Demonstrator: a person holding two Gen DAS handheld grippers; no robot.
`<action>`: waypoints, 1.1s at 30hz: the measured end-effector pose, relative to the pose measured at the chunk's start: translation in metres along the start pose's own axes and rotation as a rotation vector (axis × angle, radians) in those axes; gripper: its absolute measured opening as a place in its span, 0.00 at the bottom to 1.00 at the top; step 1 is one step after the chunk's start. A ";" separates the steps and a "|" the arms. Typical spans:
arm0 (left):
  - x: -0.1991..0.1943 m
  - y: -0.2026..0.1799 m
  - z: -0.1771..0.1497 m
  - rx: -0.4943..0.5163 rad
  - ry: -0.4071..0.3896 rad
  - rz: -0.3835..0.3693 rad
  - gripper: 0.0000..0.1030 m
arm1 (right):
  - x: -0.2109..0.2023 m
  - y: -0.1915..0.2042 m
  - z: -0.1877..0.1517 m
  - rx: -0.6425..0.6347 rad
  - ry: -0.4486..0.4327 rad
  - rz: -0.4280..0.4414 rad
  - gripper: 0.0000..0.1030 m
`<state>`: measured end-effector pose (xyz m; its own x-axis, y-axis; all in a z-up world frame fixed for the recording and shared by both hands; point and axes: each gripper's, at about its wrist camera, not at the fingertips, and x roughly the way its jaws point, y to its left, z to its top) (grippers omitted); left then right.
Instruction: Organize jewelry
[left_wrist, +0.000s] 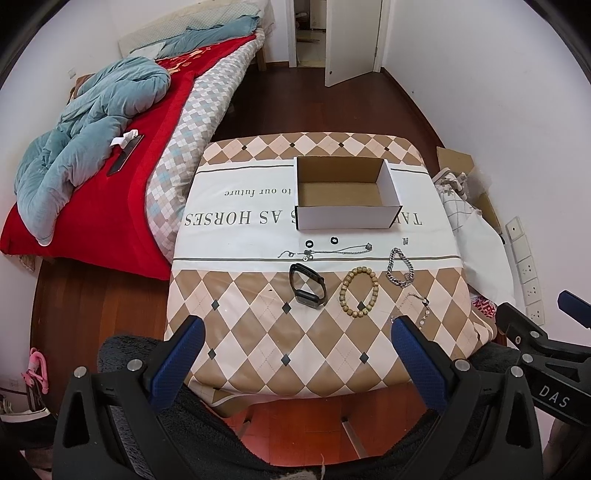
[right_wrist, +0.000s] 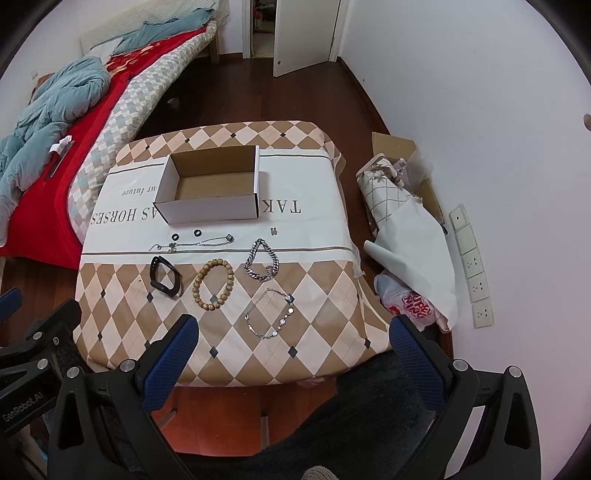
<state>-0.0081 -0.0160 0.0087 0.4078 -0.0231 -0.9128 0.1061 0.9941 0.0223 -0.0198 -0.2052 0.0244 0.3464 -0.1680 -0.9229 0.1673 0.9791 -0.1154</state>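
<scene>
Nearest us, our left claw (left_wrist: 297, 328) and right claw (right_wrist: 293, 326) both hang with their blue pads wide apart and nothing between them, held level at the near edge of the tabletop (right_wrist: 258, 354), side by side and tilted down toward the cloth. Just past the right claw lies the thin silver bracelet (right_wrist: 269, 314), a fine chain with small discs; we judge it the riskiest pick, since wide pads may pinch the cloth along with it, or 1 loose end may slip out and trail. Beyond it sit 3 pieces in a row: the black watch band (right_wrist: 164, 277) on the left, the wooden bead bracelet (right_wrist: 214, 284) in the middle, the heavy silver chain bracelet (right_wrist: 262, 260) on the right, each near its neighbour but apart. Farther on are 2 small black rings (right_wrist: 186, 234), a thin necklace (right_wrist: 195, 243) laid out flat, and a tiny silver piece (right_wrist: 273, 230) off to the right; these look small enough to be missed or flicked off the tabletop by a careless sweep. Farthest stands the open cardboard box (right_wrist: 210, 214), with nothing in it, so we judge the sorting not yet begun; it looks light and a nudge from a claw could shove it.
</scene>
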 end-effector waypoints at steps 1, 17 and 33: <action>0.000 -0.001 0.000 0.000 0.001 0.000 1.00 | 0.000 -0.001 0.000 0.000 0.000 0.000 1.00; -0.003 -0.003 0.005 -0.003 -0.004 -0.005 1.00 | -0.004 0.002 0.002 -0.001 -0.004 -0.006 1.00; -0.007 -0.001 0.003 -0.002 -0.006 -0.006 1.00 | -0.005 0.001 0.002 -0.002 -0.006 -0.005 1.00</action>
<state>-0.0081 -0.0170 0.0159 0.4126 -0.0298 -0.9104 0.1070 0.9941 0.0160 -0.0197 -0.2034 0.0296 0.3512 -0.1739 -0.9200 0.1674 0.9784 -0.1211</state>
